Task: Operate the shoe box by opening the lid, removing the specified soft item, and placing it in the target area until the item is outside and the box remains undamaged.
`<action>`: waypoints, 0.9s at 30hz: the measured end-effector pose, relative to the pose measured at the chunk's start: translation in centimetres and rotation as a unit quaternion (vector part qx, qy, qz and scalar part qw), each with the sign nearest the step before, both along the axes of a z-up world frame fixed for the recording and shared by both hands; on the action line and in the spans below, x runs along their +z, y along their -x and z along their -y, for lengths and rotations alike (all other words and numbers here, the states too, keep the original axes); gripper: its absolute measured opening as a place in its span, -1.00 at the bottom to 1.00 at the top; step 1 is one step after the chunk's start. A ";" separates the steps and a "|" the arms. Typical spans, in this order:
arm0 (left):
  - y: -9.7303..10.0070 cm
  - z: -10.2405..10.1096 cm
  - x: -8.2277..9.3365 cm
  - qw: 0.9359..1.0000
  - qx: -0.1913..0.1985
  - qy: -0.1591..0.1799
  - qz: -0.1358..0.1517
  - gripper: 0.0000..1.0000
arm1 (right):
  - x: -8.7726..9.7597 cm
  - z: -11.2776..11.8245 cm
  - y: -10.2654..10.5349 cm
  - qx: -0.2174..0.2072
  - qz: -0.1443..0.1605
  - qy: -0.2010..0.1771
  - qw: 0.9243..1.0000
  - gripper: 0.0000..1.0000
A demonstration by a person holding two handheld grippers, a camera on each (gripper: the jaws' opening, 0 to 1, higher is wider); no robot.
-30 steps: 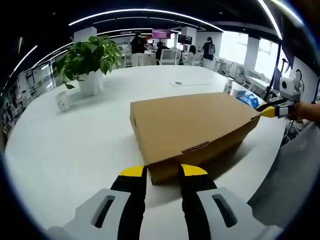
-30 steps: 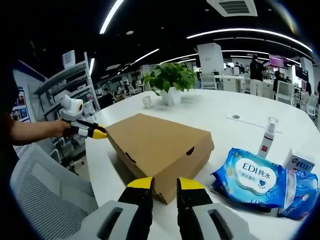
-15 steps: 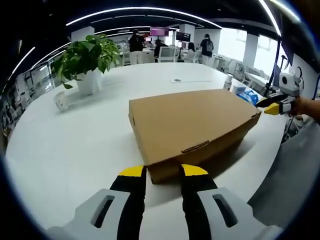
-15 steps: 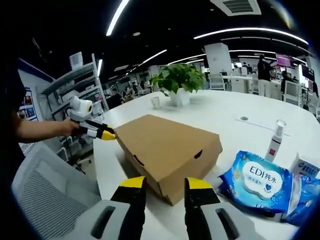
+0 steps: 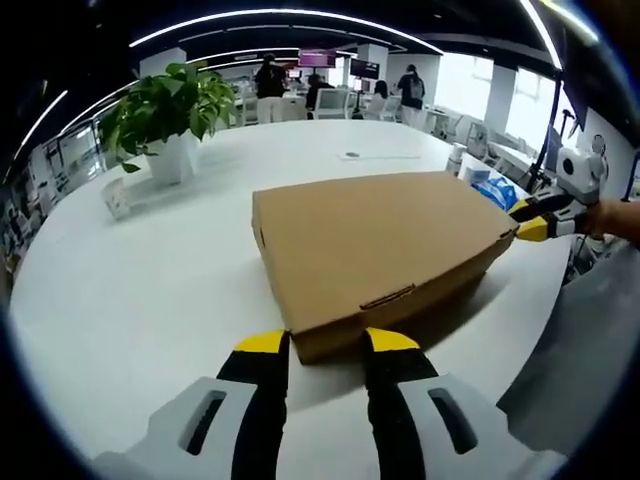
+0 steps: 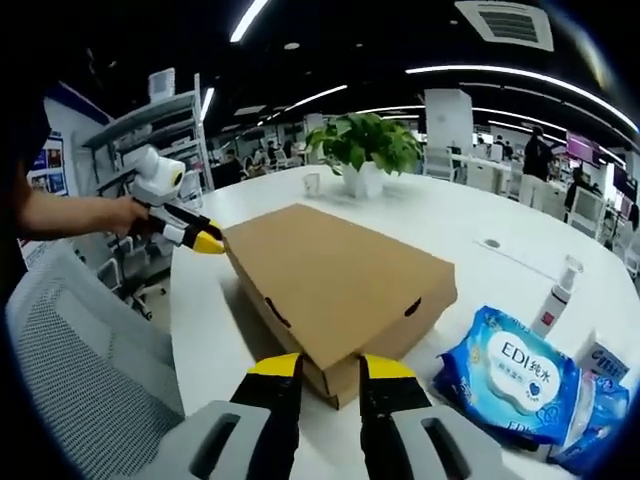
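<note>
While the box [image 5: 375, 250] lies shut on a white round table [image 5: 130, 280], the left gripper [image 5: 325, 343] sits at one corner and the right gripper [image 6: 331, 368] at the opposite corner, each with jaws narrowly parted and holding nothing. A potted plant [image 5: 170, 110] stands farther back on the table. Wipes [image 6: 510, 365] and a spray bottle [image 6: 560, 295] lie beside the box. A mesh chair [image 6: 70, 380] stands near the table in an open office with ceiling light strips.

Open-plan office: desks and chairs [image 5: 335, 103], shelving [image 6: 170, 125], strip ceiling lights [image 6: 540, 75].
</note>
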State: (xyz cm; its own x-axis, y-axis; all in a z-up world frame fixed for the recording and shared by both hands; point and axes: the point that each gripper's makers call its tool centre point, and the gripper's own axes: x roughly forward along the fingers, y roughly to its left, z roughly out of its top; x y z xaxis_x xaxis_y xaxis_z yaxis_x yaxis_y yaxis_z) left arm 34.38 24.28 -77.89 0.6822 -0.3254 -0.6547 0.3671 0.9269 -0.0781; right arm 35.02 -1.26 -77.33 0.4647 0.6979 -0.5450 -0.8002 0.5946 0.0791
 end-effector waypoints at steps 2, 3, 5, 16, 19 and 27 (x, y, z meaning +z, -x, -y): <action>0.0 0.0 -0.1 1.000 -0.001 -0.001 -0.004 -0.48 | -0.1 0.0 0.0 0.000 0.003 0.004 1.000 -0.63; -0.1 0.0 -0.1 1.000 -0.002 -0.003 -0.003 -0.49 | -0.1 0.1 -0.3 0.000 0.009 0.008 1.000 -0.63; -0.2 0.0 -0.1 1.000 -0.004 -0.005 -0.002 -0.50 | -0.1 0.2 -0.6 -0.002 0.008 0.009 1.000 -0.63; -2.9 0.7 -0.1 1.000 -0.013 -0.011 -0.001 -0.52 | -0.1 1.0 -3.4 -0.013 0.013 0.020 1.000 -0.62; -3.5 0.8 -0.1 1.000 -0.016 -0.011 -0.001 -0.52 | -0.1 1.0 -4.0 -0.016 0.012 0.019 1.000 -0.62; -5.2 0.9 -0.1 1.000 -0.017 -0.007 -0.001 -0.54 | -0.2 1.2 -6.0 -0.022 0.014 0.025 0.999 -0.61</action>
State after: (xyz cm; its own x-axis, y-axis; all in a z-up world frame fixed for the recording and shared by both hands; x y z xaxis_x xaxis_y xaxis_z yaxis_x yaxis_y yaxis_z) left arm 39.54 23.42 -78.02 0.6703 -0.3388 -0.6603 0.3980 0.9151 -0.0655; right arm 41.04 -2.43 -77.50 0.5102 0.6491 -0.5641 -0.7746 0.6319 0.0265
